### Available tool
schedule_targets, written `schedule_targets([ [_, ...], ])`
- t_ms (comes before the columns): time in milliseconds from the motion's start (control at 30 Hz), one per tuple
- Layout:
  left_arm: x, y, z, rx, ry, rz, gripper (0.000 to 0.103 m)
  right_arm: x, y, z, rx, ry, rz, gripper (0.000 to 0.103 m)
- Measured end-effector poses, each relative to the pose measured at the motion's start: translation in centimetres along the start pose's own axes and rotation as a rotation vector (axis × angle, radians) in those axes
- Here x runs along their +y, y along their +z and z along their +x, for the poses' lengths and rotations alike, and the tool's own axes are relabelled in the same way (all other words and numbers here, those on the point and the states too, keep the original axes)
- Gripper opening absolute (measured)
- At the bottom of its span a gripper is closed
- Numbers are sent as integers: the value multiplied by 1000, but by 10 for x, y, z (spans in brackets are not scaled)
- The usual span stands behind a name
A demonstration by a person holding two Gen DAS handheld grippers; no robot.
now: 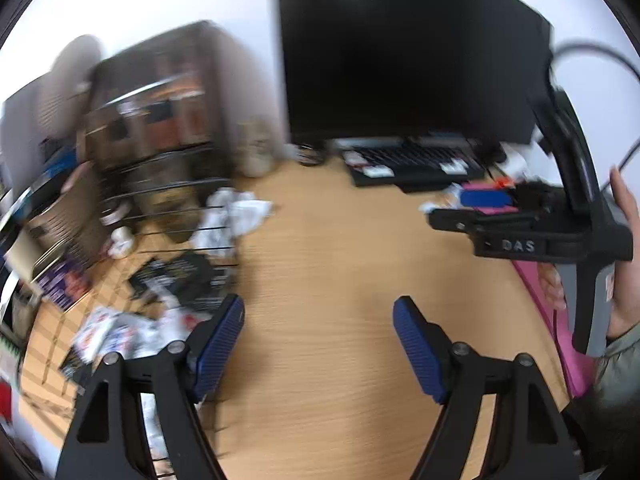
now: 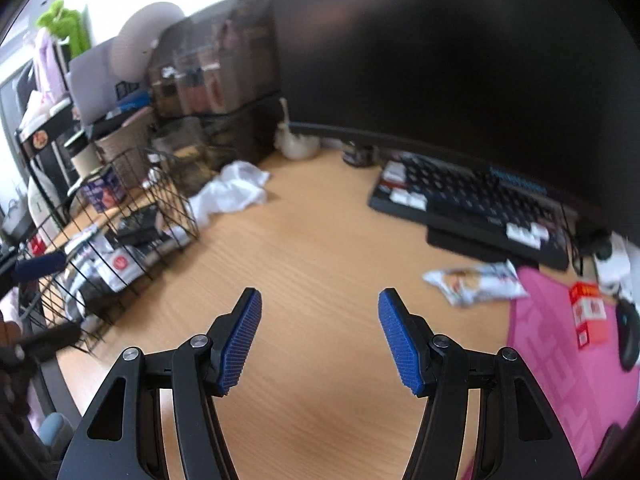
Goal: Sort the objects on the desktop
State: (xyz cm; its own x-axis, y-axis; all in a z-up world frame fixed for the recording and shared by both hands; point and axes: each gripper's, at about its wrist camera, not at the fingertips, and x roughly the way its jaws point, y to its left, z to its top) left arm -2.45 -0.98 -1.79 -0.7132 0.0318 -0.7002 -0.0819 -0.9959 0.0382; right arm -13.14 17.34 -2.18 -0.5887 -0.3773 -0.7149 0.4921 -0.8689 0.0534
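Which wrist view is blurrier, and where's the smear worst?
Left wrist: heavier motion blur, worst on the wire basket and clutter at left; left gripper stays sharp. Right wrist: milder blur, keyboard soft, basket wires readable. Both show fisheye bending and dark corners.

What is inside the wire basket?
The wire basket holds a black packet and white printed packets. Its bottom layer is hidden beneath them, and the left wrist view is too blurred to help.

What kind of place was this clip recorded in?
Most likely a home or office computer desk: a large dark monitor above a black keyboard on a wooden desktop, with a pink desk mat and a wire basket of clutter.
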Motion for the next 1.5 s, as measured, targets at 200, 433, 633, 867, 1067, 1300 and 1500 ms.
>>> schedule_targets([
  [200,-25,8,45,58,-49,31,79,-27,-17,10,41,-27,40,60],
  [433,-29,19,91,93,-78,11,79,-69,-24,18,62,-87,111,60],
  [633,-30,23,123,136,-105,14,80,-98,-21,32,86,-123,171,60],
  [867,-27,24,135,154,-119,23,80,-115,24,55,50,-211,170,60],
  [1067,-17,24,130,144,-112,20,80,-146,48,96,87,-315,210,56],
  [1300,-11,23,123,134,-101,14,80,-121,23,104,153,-313,138,43],
  [1500,-16,25,109,113,-88,27,79,-74,-10,82,160,-241,45,44],
])
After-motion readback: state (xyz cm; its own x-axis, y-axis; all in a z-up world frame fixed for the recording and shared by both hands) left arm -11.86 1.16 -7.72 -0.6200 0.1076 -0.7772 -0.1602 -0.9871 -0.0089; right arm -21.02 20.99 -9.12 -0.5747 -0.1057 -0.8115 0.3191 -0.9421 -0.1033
